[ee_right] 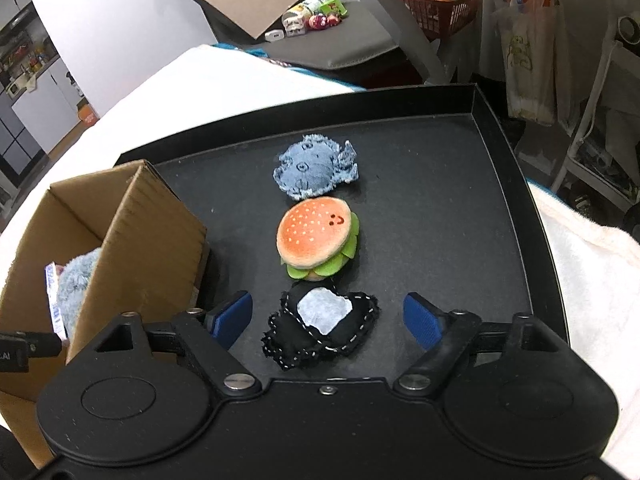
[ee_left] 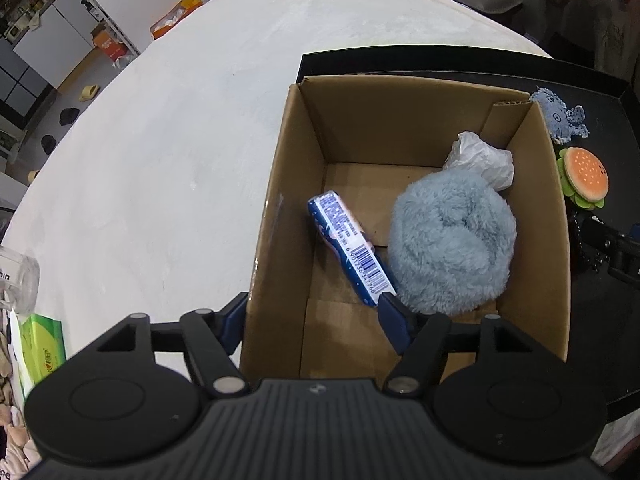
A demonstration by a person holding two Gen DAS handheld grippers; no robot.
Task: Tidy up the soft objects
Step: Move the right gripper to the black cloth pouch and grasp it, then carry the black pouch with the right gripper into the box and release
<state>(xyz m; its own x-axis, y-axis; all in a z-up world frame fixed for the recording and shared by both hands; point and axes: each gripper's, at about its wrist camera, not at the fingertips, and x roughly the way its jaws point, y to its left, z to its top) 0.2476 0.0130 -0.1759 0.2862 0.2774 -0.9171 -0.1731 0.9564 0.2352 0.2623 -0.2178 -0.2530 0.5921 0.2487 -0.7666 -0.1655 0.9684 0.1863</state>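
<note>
On the black tray (ee_right: 500, 184), I am bringing the right hand-held gripper (ee_right: 327, 318) down around the black stitched heart plush (ee_right: 320, 330), which is lying between the two blue pads with a gap showing on each side; the jaws are standing wide and gripping nothing yet. The burger plush (ee_right: 316, 238) is sitting just beyond the heart, and the blue denim fish plush (ee_right: 314, 170) is lying behind that.

I am watching for a bad pinch: the heart is flat and floppy, so I judge the pads could be closing on one lobe only and letting it droop or slip. Pushing forward could also be nudging the burger out of line.

Over at the cardboard box (ee_left: 280, 208), my left hand-held gripper (ee_left: 312, 316) is straddling the near wall, one pad outside, one inside beside the blue tissue pack (ee_left: 352, 246), open and holding nothing. The fluffy blue plush (ee_left: 452, 244) and a crumpled white paper (ee_left: 482, 158) are already lying inside. Closing or lifting carelessly here, I could be catching the wall and dragging or tipping the box, spilling what is sorted.
</note>
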